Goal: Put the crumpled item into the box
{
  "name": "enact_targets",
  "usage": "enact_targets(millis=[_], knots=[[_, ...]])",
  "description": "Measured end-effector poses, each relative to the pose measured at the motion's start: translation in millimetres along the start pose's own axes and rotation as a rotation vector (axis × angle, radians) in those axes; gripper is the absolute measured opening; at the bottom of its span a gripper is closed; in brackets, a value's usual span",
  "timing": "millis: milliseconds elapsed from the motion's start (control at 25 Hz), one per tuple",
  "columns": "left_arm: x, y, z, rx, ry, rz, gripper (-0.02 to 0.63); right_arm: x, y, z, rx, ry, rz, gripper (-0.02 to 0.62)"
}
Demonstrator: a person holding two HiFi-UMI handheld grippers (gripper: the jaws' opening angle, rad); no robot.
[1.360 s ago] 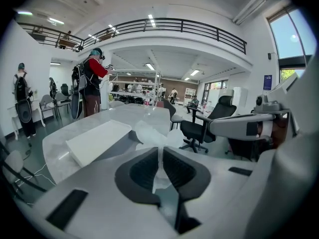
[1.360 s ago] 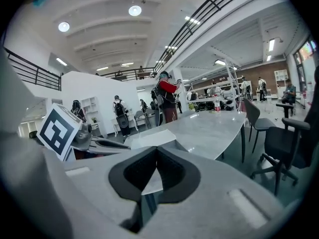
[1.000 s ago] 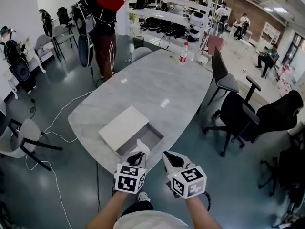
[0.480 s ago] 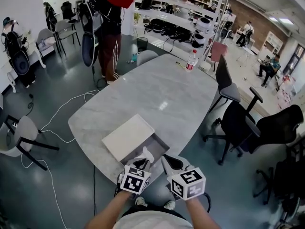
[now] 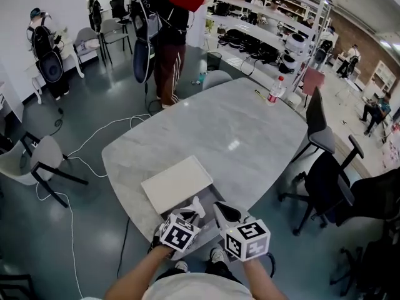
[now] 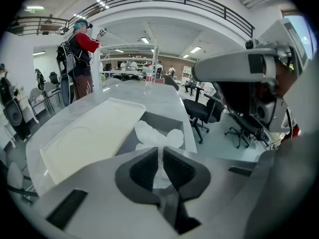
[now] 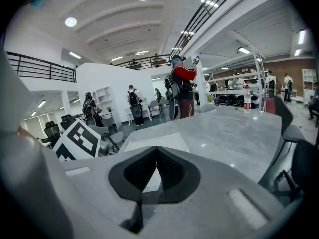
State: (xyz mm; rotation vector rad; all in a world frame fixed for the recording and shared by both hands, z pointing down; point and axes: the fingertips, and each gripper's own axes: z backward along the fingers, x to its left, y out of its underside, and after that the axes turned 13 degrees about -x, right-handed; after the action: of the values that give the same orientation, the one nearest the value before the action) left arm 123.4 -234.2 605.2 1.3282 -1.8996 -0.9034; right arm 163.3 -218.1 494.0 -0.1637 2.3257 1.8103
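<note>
A crumpled white item [image 6: 155, 135] is pinched between the jaws of my left gripper [image 6: 160, 152], which is shut on it. It hangs over the open grey box [image 6: 164, 120] at the table's near edge. The box's white lid [image 5: 177, 183] lies flat against the box's far left side. In the head view my left gripper [image 5: 195, 205] covers most of the box. My right gripper [image 5: 219, 209] is just to its right, shut with nothing in it [image 7: 156, 152].
The marble table [image 5: 237, 124] runs away from me, with a water bottle [image 5: 272, 90] at its far end. A person in a red and black jacket [image 5: 172, 17] stands beyond it. Office chairs [image 5: 328, 180] are at the right, and a white chair [image 5: 34, 161] and floor cables [image 5: 94, 136] at the left.
The head view has swung right, so the table and box sit further right in frame. Both grippers stay over the box's near end, the left still holding the crumpled item.
</note>
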Motion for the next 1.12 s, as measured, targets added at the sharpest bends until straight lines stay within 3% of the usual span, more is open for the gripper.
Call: enact_targets(millis=[200,600,1120], knots=[[-1,0,-9,0.059,-0.039,-0.038,0.031,-14,-6,-11,0.011,-0.107,-0.007,0.005],[5,12,-32,0.175,-0.136,-0.041,0.031,-39,0,-21,0.053,-0.268,-0.011,0.005],[9,28,-37,0.257,-0.213,-0.067,0.031,-36,14,-27,0.113,-0.453,0.006,0.005]])
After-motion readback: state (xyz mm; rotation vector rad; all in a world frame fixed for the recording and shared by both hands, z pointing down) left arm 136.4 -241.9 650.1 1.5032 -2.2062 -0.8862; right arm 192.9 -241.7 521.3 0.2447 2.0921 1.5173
